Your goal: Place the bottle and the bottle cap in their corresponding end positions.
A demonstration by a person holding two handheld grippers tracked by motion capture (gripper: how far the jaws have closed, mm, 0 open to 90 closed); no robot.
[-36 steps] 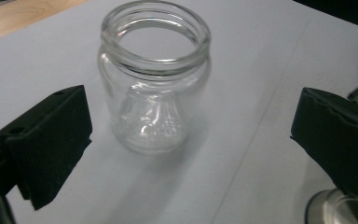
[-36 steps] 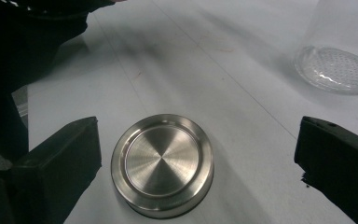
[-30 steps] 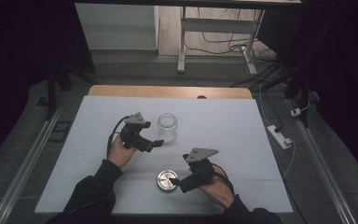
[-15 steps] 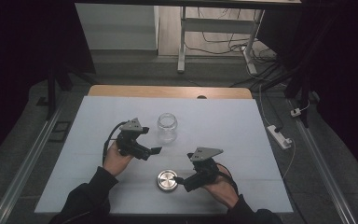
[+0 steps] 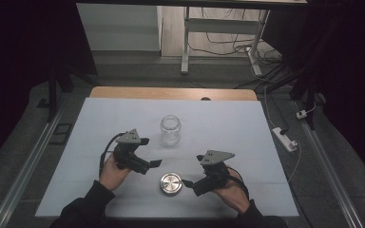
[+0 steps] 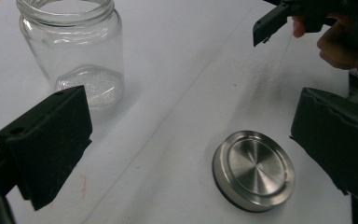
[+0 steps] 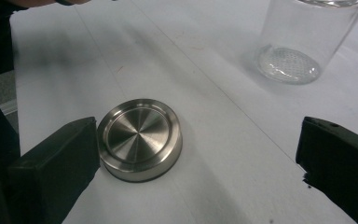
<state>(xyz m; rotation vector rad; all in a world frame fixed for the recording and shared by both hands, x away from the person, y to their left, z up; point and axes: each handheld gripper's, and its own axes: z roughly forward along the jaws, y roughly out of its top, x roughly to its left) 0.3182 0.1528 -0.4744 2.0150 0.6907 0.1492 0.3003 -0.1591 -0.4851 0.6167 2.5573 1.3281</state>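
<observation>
Both hands have drawn back toward the lid (image 5: pixel 171 184); left gripper (image 5: pixel 148 164) and right gripper (image 5: pixel 188 183) jaws gape wide, holding nothing.

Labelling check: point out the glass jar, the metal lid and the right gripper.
glass jar (image 5: pixel 170 129), high view, on its side wall.
metal lid (image 7: pixel 139 136), right gripper view, centre of its top.
right gripper (image 5: pixel 186 182), high view, between its open jaws.

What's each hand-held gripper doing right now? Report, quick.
Left hand-held gripper: open, holding nothing.
Right hand-held gripper: open, holding nothing, beside the metal lid.
</observation>
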